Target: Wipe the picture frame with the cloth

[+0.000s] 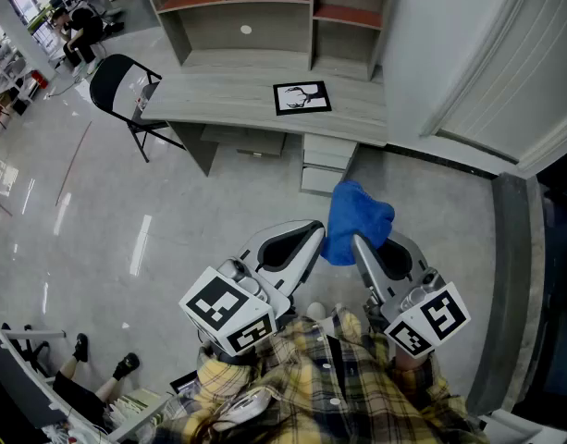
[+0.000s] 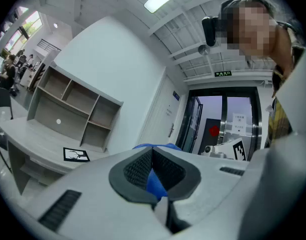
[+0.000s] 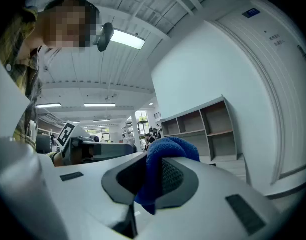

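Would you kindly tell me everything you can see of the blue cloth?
The cloth is bright blue, soft and fuzzy like microfibre, bunched into a rumpled lump. The right tool is shut on it, a fold bulging above the pads and a tail hanging below. It is held in the air over the grey floor, short of the desk. Its left edge meets the tip of the shut left tool; whether that one grips it is unclear.

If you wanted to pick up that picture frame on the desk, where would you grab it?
Probably by its near border, coming from the desk's front. The picture frame lies flat on the desk, so only its thin edges offer a pinch, and that border sits closest to the front edge.
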{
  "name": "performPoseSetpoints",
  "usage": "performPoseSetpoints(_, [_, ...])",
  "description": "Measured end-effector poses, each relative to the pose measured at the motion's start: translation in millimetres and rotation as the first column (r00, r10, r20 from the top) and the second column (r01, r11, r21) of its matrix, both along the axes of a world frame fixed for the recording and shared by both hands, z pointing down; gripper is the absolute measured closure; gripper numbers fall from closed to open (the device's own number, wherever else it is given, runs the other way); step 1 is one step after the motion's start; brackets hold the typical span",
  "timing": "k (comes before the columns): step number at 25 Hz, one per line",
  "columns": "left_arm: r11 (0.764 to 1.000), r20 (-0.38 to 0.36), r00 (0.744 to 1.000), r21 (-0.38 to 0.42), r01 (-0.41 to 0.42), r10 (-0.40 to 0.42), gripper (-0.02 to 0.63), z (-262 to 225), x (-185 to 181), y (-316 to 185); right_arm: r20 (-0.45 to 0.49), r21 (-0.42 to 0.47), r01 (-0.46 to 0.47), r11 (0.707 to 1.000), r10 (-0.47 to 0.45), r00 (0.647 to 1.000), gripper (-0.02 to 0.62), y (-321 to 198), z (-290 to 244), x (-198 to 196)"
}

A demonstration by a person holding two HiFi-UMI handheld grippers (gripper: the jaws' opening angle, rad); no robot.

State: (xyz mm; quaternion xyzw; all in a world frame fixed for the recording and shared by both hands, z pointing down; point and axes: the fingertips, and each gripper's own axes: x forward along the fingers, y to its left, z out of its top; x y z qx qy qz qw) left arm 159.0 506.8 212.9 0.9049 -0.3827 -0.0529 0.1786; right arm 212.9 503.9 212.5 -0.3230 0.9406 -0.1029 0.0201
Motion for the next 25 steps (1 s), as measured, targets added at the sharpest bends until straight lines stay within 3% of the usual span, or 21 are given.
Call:
performPoseSetpoints(12, [1.0,-0.008,1.0,-0.007,-0.015,0.015,0.6,4,-47,-23,-0.002,-0.009,-0.035,0.999,0.035,0.999,0.546,-22,2,-39])
performPoseSetpoints(25, [0.996,-0.013,1.0,-0.086,-0.019,0.018,0.6,38,-102,-49,-0.011,-0.09,-0.13,0.988,0.129,0.992,0.546,-49,29,-64])
